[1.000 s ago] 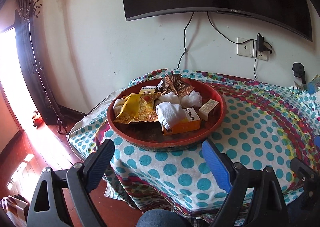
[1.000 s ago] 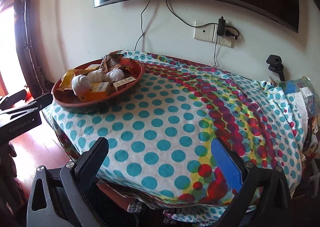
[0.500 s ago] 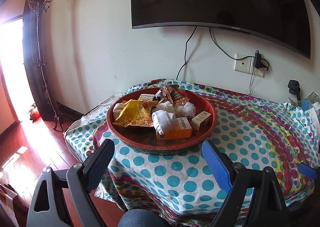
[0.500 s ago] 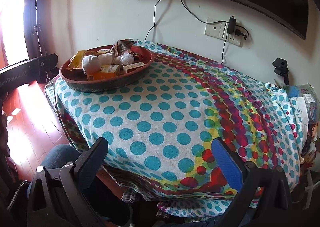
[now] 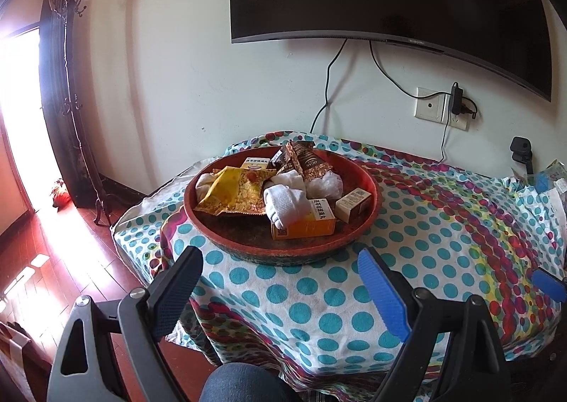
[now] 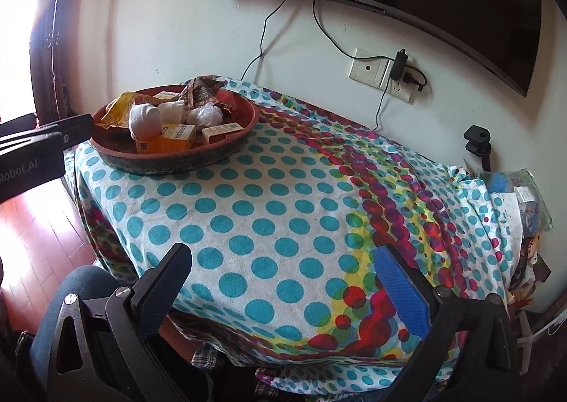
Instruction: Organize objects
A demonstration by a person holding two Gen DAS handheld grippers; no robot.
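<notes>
Left gripper [image 5: 280,281] hanging spread wide over the near edge of the table, nothing between the blue-padded fingers [image 5: 384,294]. Right gripper [image 6: 281,278] likewise parted and empty, parked over the bare stretch of polka-dot tablecloth [image 6: 269,210] well right of the tray.

Compared with a second ago: both pulled back and tilted up a bit, so more wall and TV showing, tray sitting smaller and further off in both views. Nothing in the tray shifted, same heap in the same order. Fits either backing off after dropping stuff in, or lining up before pulling stuff out to sort. Can't call it from this.

Round red tray [image 5: 372,205] at the far left of the table, shallow with a raised rim, looks worn and dark on the inside. Piled in it: crinkly yellow snack bag [image 5: 235,194], brown foil wrappers [image 5: 304,163] sticking up at the back, rolled white socks [image 5: 283,203] soft and ribbed, scrunched clear plastic [image 5: 327,184], orange cardboard box [image 5: 306,223] lying flat at the near side, smaller tan box [image 5: 352,200] to its right. Cloth looks like terry towelling, draped and wrinkly at the edges. Loose, overlapping heap, so probably fiddly to pinch one item cleanly.
</notes>
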